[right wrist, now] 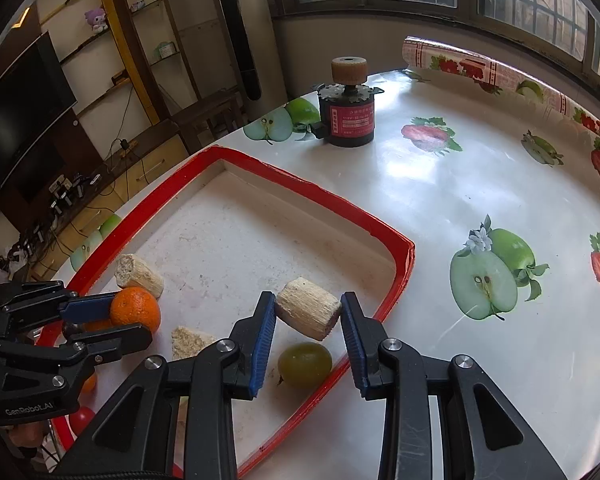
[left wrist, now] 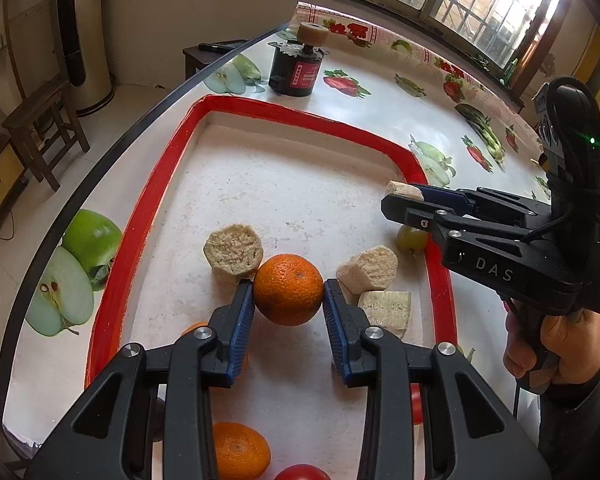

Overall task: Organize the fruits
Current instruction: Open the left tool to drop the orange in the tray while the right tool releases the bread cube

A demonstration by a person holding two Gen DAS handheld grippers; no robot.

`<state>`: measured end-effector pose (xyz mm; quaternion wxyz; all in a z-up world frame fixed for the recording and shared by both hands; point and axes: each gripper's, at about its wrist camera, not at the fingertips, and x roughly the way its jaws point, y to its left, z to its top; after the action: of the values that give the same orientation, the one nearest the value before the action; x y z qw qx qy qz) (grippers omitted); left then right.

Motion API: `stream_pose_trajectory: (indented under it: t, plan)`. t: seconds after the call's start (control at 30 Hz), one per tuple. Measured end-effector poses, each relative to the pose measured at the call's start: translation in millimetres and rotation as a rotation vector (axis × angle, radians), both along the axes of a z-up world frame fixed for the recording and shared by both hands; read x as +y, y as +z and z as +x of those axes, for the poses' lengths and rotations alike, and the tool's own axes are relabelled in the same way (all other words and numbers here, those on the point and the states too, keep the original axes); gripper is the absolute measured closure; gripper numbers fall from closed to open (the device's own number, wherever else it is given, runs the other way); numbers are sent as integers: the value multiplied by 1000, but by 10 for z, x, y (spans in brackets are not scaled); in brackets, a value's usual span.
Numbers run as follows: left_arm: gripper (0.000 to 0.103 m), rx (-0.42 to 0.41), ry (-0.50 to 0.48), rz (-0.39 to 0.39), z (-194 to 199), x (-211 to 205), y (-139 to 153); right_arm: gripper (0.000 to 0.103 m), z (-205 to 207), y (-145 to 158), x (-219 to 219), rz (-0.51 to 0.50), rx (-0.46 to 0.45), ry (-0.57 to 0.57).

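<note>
- The left hand-held gripper point(left wrist: 288, 294) holds an orange point(left wrist: 289, 289) tight between its two blue pads, at the lower middle of the left wrist view. The orange looks lifted a little above the tray floor, though I cannot be sure.
- The right hand-held gripper point(right wrist: 308, 316) holds a pale sugarcane chunk point(right wrist: 308, 313) between its pads, low in the middle of the right wrist view — the chunk sits at a slant.
- Both are over the red-rimmed tray point(right wrist: 312, 188), which lies on the bench point(right wrist: 440, 184) with the fruit pictures.
- A green grape point(right wrist: 305, 364) lies on the tray floor just under the right hand-held gripper, near the red rim. Do not bump it, since it can roll.
- Two more cane chunks point(left wrist: 234, 251) lie near the orange on each side. Lift the orange straight up first so it does not knock them.
- Keep the squeeze soft but steady — an orange is round and can slip out.
- More fruit waits at the bottom of the left wrist view: another orange point(left wrist: 240, 450) and a red tomato point(left wrist: 302, 472). I think like things should go together, so pick a clear spot on the tray before setting down.
- Keep well away from the black motor point(right wrist: 350, 120) near the top.
</note>
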<state>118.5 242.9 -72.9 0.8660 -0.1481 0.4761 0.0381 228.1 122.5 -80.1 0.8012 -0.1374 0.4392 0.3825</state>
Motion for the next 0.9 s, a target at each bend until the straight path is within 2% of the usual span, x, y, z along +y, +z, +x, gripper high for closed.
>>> stream_pose_trajectory:
  t: [0.63, 0.73, 0.8, 0.9]
  plan:
    - [70, 14, -2, 39, -48, -57, 7, 68, -15, 6, -3, -9, 3, 3]
    - [69, 14, 1, 47, -93, -83, 29, 60, -44, 45, -32, 3, 5, 5]
    - [58, 5, 1, 47, -143, -98, 61, 53, -73, 83, -52, 10, -2, 6]
    - [53, -7, 4, 55, -232, -125, 107, 50, -129, 146, -95, 15, -16, 7]
